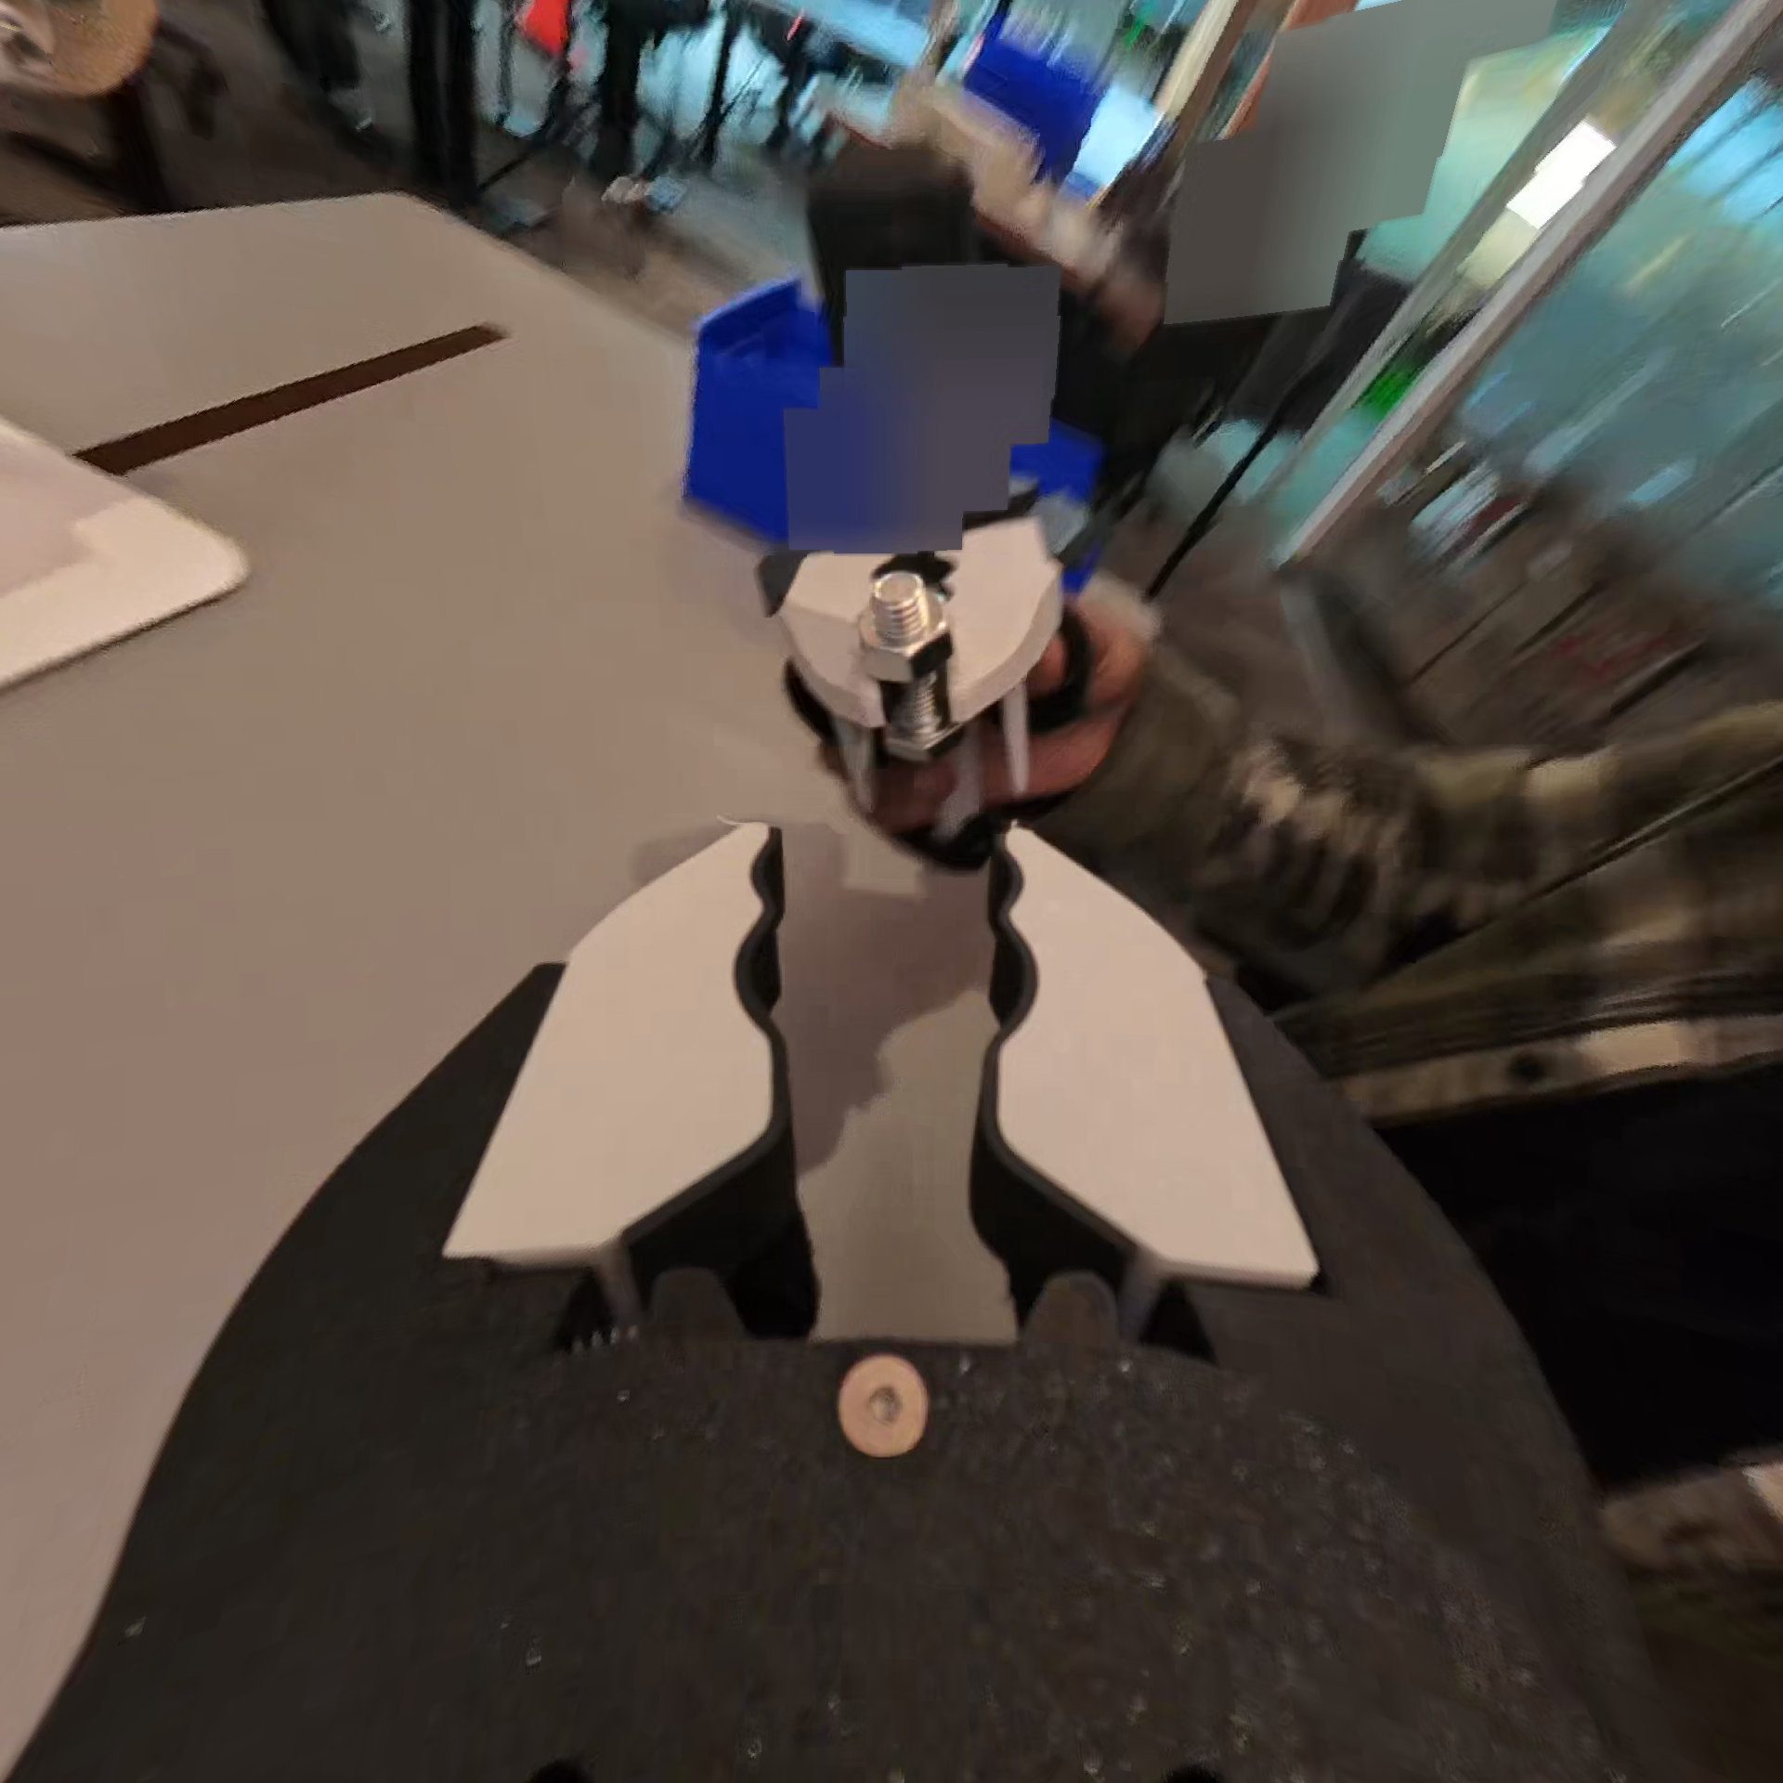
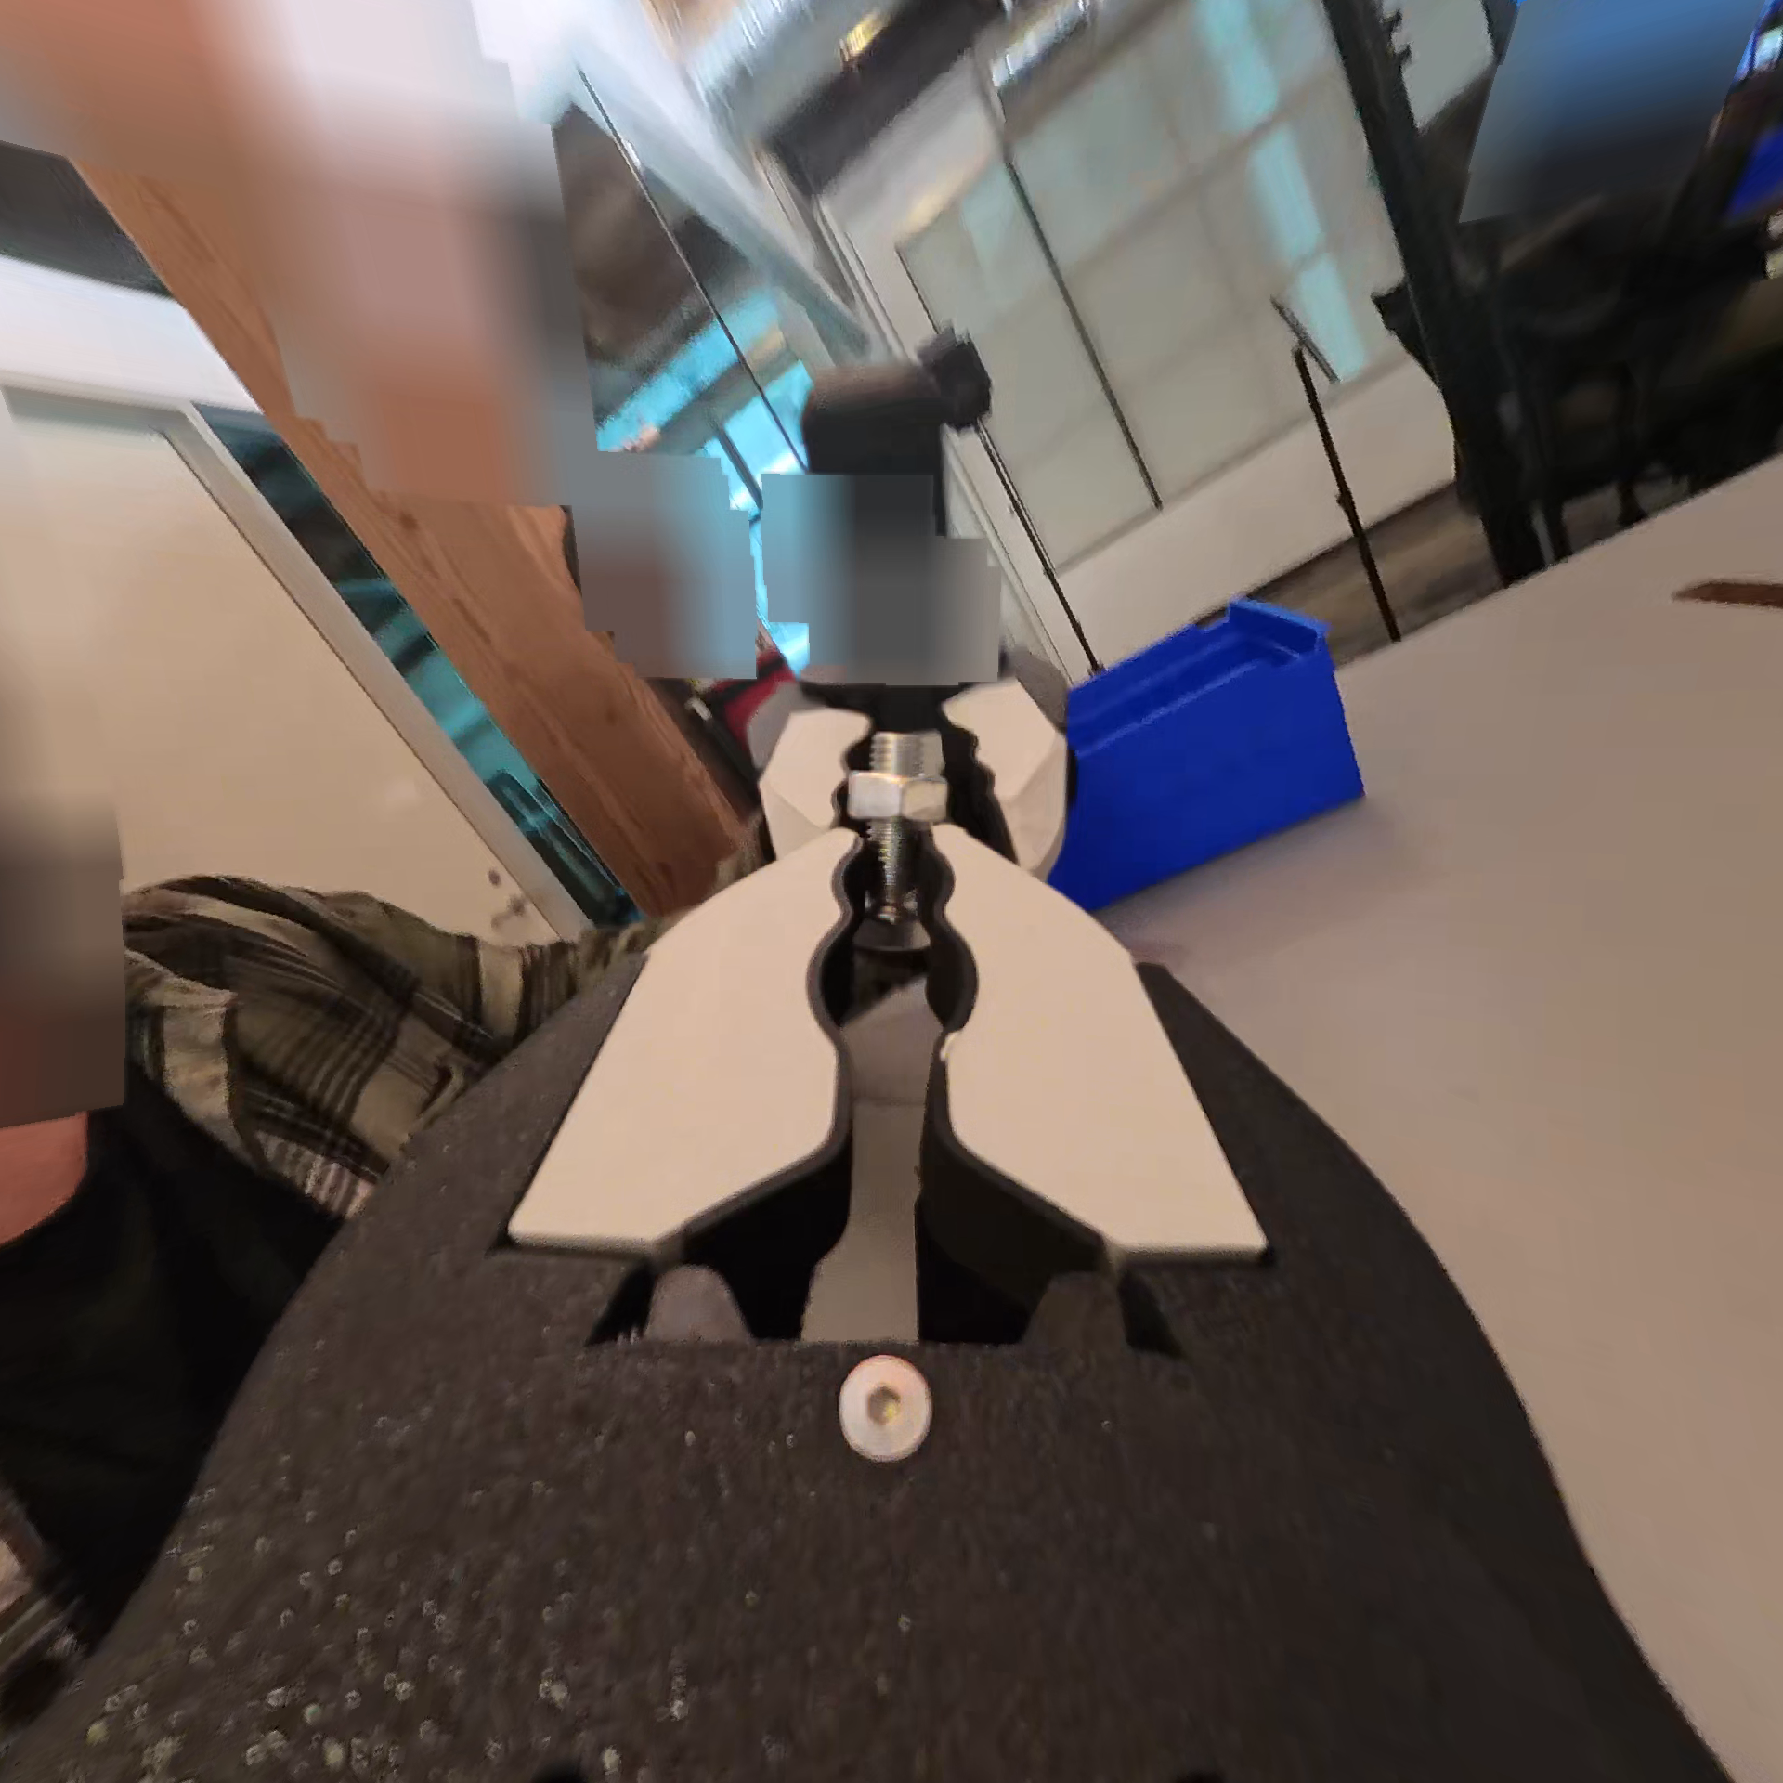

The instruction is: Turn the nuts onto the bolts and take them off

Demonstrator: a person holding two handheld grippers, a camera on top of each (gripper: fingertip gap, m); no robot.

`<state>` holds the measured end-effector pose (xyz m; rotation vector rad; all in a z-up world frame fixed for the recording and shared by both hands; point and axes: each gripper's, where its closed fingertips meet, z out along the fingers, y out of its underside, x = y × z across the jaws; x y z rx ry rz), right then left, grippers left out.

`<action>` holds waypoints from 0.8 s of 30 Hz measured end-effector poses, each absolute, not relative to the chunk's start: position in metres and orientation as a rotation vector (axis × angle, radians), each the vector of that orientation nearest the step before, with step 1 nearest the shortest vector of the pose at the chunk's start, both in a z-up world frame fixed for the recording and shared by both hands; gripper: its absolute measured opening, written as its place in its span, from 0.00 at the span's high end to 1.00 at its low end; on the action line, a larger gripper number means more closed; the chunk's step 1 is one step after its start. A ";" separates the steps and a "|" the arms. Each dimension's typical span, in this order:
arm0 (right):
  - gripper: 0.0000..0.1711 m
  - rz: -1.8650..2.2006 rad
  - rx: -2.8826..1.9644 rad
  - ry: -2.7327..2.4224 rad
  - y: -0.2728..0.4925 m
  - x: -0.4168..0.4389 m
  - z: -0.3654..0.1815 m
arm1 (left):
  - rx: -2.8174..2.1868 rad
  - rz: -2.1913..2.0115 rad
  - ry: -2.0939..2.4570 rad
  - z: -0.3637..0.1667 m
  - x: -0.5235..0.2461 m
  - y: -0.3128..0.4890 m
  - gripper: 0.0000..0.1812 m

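My right gripper (image 2: 894, 839) is shut on the shank of a silver bolt (image 2: 892, 864) and holds it in the air above the table. A silver hex nut (image 2: 892, 796) sits on the thread just past my fingertips, with the thread's end sticking out beyond it. In the left wrist view the same bolt (image 1: 912, 719) and nut (image 1: 902, 661) point toward my left gripper (image 1: 888, 849). That gripper is open and empty, a short way from the bolt's end. Its white fingers (image 2: 801, 772) show on either side behind the nut.
A grey table (image 1: 386, 772) lies below, with a blue bin (image 2: 1216, 772) near its edge. A white flat object (image 1: 96, 579) and a dark strip (image 1: 289, 396) lie at the left. A plaid sleeve (image 1: 1351, 849) reaches in from the right.
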<state>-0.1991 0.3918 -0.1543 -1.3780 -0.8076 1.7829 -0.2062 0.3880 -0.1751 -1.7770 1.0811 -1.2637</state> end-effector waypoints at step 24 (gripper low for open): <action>0.95 1.738 -1.167 -0.827 0.382 -0.197 -0.147 | -1.613 -1.642 0.957 -0.166 -0.169 0.374 0.90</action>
